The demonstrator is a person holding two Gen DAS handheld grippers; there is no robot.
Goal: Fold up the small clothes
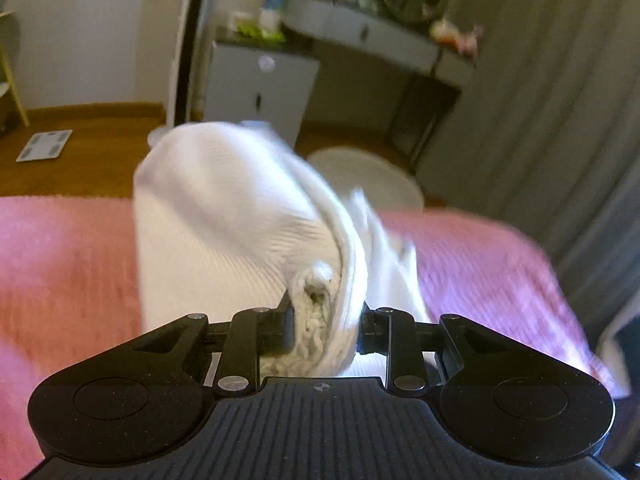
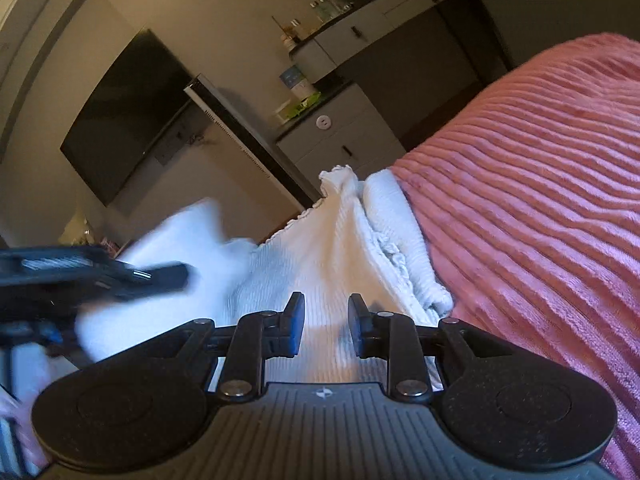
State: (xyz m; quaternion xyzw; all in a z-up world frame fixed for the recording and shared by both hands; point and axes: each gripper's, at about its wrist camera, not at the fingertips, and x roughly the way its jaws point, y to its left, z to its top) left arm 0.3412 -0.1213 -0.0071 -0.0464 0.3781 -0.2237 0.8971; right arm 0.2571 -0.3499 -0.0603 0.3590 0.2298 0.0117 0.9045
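Both sets of jaws grip one white garment (image 1: 224,216). Those of the left gripper (image 1: 324,320) are clamped narrow on a bunched, rolled edge of the ribbed knit, with thick cloth filling the gap between them. Those of the right gripper (image 2: 325,326) stand a little apart with the fabric running up between them; they seem to pinch it, though the contact itself is hidden beneath the cloth.

Largest in both views is a pink ribbed bedspread (image 2: 540,220) covering a bed, with a dim bedroom behind it: grey curtain (image 1: 540,100), desk (image 1: 360,28), drawer unit (image 2: 340,140), wall-mounted dark screen (image 2: 124,116) and wood floor (image 1: 80,148).

Next in size, the garment hangs raised off the bedspread. From the left wrist it billows upward as a broad white fold, blurred by motion. From the right wrist it stretches away as a taut ridge toward a frilled hem (image 2: 340,172), its far part resting at the bed's edge. The left gripper appears there as a dark blur at the left, beside the cloth.

Risks, as a judgement: the left hold is on a thick roll, so a quick swing could pull layers out unevenly and spoil the fold. The right grip looks shallow and may slip under tension. The far part lies close to the bed's edge and could slide off.
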